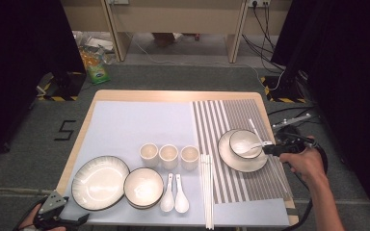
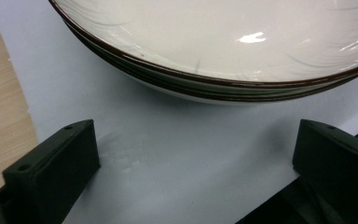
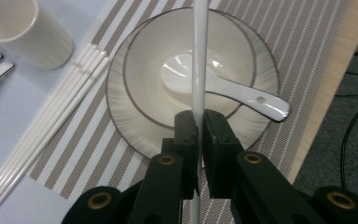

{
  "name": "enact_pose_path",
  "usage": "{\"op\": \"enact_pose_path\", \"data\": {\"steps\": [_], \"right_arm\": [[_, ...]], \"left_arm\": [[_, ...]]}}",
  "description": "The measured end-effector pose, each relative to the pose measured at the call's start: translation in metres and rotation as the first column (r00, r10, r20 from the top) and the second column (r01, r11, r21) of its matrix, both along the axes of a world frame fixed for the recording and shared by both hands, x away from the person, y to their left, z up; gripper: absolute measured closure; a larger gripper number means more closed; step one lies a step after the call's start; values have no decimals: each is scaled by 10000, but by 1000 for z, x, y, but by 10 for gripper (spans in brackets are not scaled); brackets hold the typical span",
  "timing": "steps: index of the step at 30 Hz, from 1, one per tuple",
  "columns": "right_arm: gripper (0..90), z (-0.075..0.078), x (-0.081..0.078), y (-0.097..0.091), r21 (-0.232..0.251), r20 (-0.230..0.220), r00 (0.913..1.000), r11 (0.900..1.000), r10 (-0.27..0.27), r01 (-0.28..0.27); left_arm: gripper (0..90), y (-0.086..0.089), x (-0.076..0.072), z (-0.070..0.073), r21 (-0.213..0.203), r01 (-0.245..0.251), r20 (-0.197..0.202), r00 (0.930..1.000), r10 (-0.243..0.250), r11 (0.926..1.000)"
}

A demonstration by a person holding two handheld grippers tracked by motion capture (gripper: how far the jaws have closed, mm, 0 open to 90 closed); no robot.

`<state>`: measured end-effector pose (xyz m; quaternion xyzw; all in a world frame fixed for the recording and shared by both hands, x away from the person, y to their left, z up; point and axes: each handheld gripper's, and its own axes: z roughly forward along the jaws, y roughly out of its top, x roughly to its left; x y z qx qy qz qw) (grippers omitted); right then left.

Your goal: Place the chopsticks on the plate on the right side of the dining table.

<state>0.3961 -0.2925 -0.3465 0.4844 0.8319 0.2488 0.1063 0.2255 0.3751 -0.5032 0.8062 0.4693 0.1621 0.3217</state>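
Note:
My right gripper [image 3: 199, 126] is shut on a single white chopstick [image 3: 199, 56], which runs straight up between the jaws over a white bowl [image 3: 149, 70]. The bowl holds a white spoon [image 3: 233, 91] and sits on a ribbed plate [image 3: 121, 121]. In the high view this gripper [image 1: 270, 148] hovers at the right rim of that plate [image 1: 229, 161] on the striped mat [image 1: 250, 185]. My left gripper [image 2: 193, 154] is open with nothing between its jaws, resting just short of the stacked dark-rimmed plates [image 2: 214, 42]. It lies at the table's near left corner [image 1: 70, 211].
Three cups [image 1: 169, 156] stand in a row mid-table on the pale blue mat [image 1: 125, 125]. A stacked bowl [image 1: 143, 186], two spoons [image 1: 174, 195] and several white chopsticks [image 1: 206, 192] lie near the front edge. Cables run across the floor at the right.

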Motion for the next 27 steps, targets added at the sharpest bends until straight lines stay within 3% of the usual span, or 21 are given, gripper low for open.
{"op": "enact_pose_path", "data": {"steps": [9, 18, 27], "right_arm": [[845, -3, 7, -27, 450, -24, 9956, 9946, -936, 936], [845, -20, 15, -54, 649, -457, 9786, 9770, -2006, 2033], [845, -45, 21, -58, 602, -833, 9716, 9721, -2215, 2267]], "left_arm": [[0, 0, 0, 0, 69, 17, -35, 10000, -17, 10000], [0, 0, 0, 0, 62, 12, -24, 10000, -12, 10000], [0, 0, 0, 0, 41, 10, -13, 10000, -10, 10000]]}}
